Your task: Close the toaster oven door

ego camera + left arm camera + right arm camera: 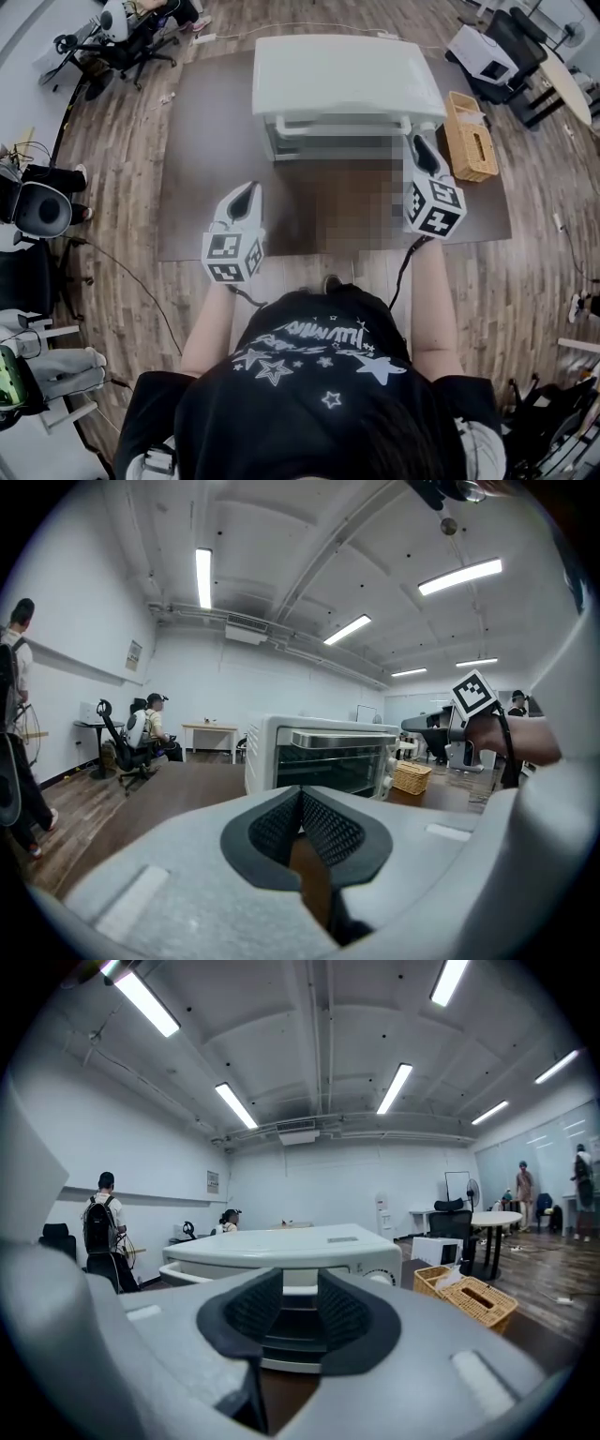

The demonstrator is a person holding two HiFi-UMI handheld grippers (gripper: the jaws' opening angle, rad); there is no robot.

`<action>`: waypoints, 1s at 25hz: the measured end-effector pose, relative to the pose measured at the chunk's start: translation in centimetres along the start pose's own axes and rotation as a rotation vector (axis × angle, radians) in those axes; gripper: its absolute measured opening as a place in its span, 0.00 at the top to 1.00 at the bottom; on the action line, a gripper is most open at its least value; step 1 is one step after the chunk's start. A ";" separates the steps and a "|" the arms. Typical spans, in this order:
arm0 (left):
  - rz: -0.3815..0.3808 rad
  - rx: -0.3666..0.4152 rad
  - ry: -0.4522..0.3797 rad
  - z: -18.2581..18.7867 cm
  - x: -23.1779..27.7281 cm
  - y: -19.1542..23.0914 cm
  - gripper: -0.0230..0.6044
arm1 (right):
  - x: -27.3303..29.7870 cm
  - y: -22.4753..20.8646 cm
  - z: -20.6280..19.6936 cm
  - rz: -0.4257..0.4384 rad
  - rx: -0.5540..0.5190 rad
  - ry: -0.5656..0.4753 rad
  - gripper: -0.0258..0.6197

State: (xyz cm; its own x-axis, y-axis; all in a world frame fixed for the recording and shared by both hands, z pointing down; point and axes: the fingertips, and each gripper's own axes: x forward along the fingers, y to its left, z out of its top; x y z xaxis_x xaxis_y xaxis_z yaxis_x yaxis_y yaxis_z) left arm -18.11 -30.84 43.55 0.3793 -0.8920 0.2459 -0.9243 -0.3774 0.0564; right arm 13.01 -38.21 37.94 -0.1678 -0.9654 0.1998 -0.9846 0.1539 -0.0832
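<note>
Toaster oven [347, 80] closed, wicker basket [469, 136] beside

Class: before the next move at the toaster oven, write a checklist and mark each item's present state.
1. The toaster oven door stands upright against the front: ok.
2. Door fully seated: cannot tell.
3. The left tongs are shut and empty: ok.
4. The right tongs are apart, nothing between: ok.
5. The wicker basket sits clear of the door: ok.
</note>
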 end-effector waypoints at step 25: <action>-0.044 0.030 0.038 -2.4 -6.2 -11.1 0.95 | -14.8 -2.9 -7.8 0.053 -0.013 0.137 0.95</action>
State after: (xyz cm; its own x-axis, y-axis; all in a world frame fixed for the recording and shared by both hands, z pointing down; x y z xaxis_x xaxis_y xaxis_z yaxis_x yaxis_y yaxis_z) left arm -10.34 -20.54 43.73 0.4169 -0.8647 0.2803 -0.9050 -0.4235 0.0395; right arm 17.97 -22.70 42.80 -0.2239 -0.9180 0.3273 -0.9746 0.2074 -0.0849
